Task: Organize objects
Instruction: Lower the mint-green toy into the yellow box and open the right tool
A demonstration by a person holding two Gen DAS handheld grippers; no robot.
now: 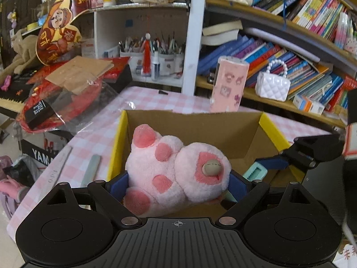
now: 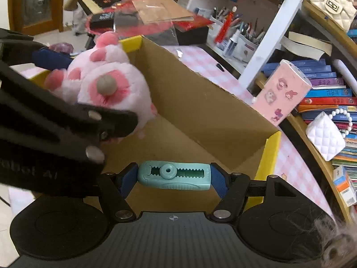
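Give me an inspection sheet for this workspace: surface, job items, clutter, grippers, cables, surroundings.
Surface: pink checked tablecloth, with open cardboard box on it.
Job's things: pink plush and teal cutter, both held over the box.
Clutter: two flat strips left of the box; pink carton behind it.
Grippers: left gripper shut on plush; right gripper shut on cutter.
Cables: nothing seen.
Surroundings: bookshelves, pen pots, white purse, keyboard.
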